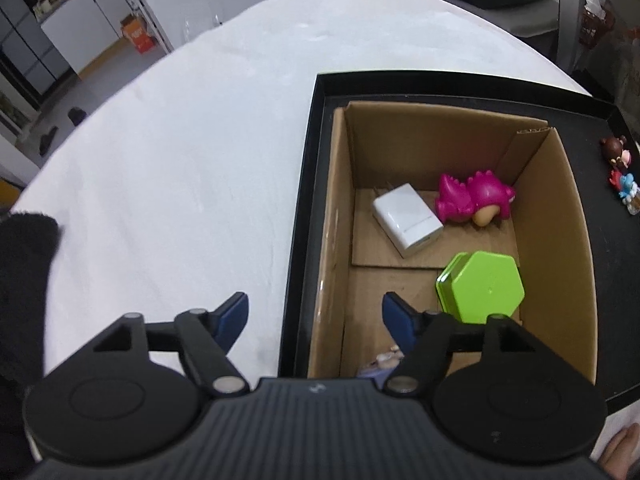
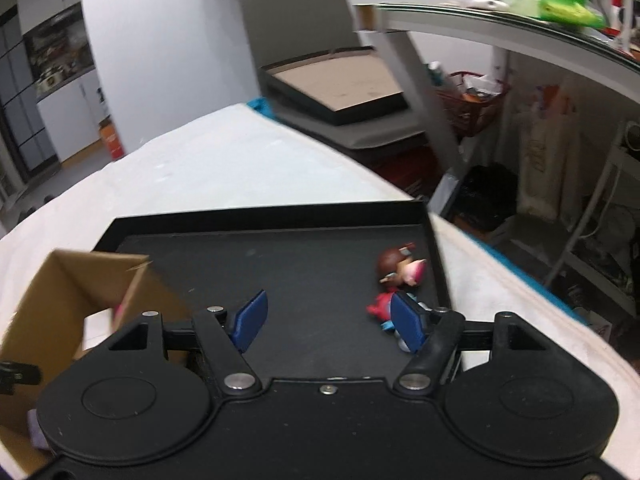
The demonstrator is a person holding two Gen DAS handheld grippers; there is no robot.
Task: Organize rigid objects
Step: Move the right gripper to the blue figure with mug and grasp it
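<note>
A cardboard box (image 1: 560,240) stands in a black tray (image 1: 308,184). Inside lie a white charger (image 1: 406,218), a pink dinosaur toy (image 1: 472,198) and a green hexagonal tin (image 1: 482,286). A small pale object (image 1: 386,360) shows at the box's near end, partly hidden. My left gripper (image 1: 314,318) is open and empty above the box's left wall. My right gripper (image 2: 328,322) is open and empty over the bare tray floor (image 2: 304,268). A brown-haired figurine (image 2: 398,268) and a red-and-blue figurine (image 2: 380,308) lie on the tray by my right fingertip; they also show in the left wrist view (image 1: 618,152).
The tray sits on a table under a white cloth (image 1: 192,152). The cardboard box (image 2: 52,292) is left of my right gripper. Beyond the table's far edge are a chair with a flat box (image 2: 340,88) and a glass-topped table (image 2: 500,24).
</note>
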